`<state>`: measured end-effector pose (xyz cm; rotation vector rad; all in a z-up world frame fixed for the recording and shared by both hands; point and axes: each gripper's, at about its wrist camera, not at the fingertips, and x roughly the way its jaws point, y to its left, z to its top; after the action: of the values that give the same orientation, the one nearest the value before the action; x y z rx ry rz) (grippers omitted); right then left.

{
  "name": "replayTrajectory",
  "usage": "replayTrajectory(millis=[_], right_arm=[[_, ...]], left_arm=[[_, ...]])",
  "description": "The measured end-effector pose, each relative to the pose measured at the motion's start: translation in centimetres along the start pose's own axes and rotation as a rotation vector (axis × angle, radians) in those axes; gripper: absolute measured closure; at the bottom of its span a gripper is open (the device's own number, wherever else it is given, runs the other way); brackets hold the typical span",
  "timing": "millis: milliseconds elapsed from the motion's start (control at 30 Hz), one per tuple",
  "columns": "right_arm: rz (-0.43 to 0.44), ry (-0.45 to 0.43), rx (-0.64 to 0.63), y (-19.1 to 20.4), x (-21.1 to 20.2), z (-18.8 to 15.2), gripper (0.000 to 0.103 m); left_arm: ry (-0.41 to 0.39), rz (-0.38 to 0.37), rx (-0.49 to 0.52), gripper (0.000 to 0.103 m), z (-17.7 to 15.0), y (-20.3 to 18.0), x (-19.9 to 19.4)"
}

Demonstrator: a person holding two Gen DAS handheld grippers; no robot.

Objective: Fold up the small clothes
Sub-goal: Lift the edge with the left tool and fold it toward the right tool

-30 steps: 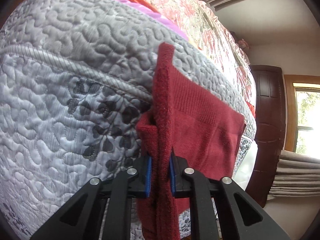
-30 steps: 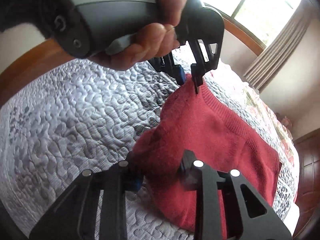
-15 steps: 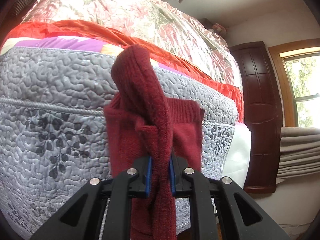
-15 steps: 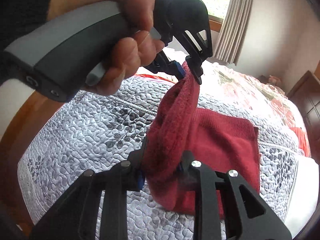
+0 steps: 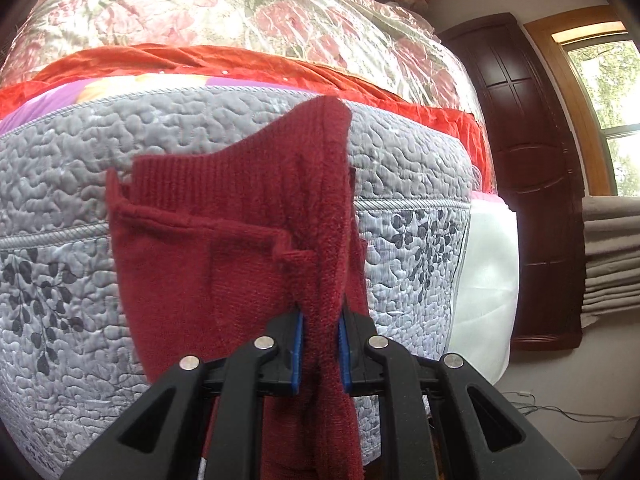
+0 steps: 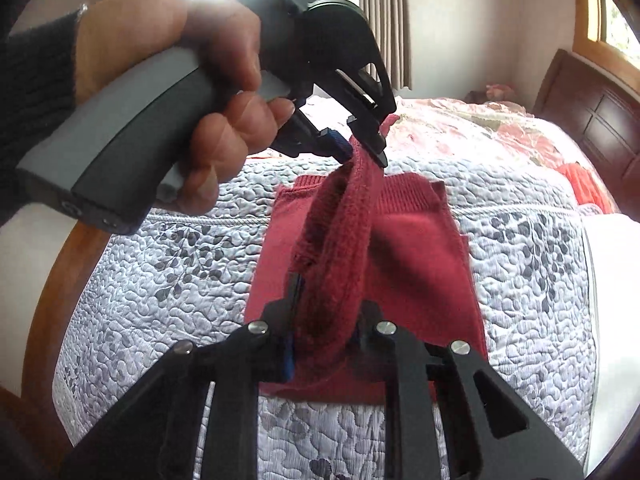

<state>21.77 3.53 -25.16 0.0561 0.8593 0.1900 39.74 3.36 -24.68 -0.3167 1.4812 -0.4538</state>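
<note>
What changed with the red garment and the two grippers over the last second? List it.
The red knit garment was lying spread on the grey quilt; both grippers have lifted its gripped edge up and over the rest, starting a fold. Unchanged: the left gripper and right gripper stay shut on that edge, nothing let go, and the garment's far part still lies on the quilt.

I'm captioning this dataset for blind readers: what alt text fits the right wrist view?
Two claws hold a dark red knit garment above a grey quilted bed: the right claw near the camera, the left claw, held by a hand, pinching its raised edge.
</note>
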Motion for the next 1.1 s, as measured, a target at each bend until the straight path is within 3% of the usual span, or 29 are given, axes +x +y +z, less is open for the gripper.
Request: replayTrajectory(millis=[200,533,867,1100], right_arm=[[0.035,0.038,0.105,-5.1,1.5,-2.3,0.086],[0.168,0.106,0.234,-11.3,4.5,-4.7,0.086],[0.223,0.186,0.219,-14.3,6.9,-6.6,0.086],[0.288,0.192,0.244,-15.8,7.8,-7.6,0.085]], left_arm=[[0.031,0.010,0.008,0.090,-0.1,-1.8,5.2],[0.003,0.058,-0.042,0.090,-0.2,-2.5,10.6],[-0.057,0.080,-0.040,0.090,-1.1,-2.6,12.9],[-0.114,0.076,-0.031,0.090,-1.9,-2.4,13.7]])
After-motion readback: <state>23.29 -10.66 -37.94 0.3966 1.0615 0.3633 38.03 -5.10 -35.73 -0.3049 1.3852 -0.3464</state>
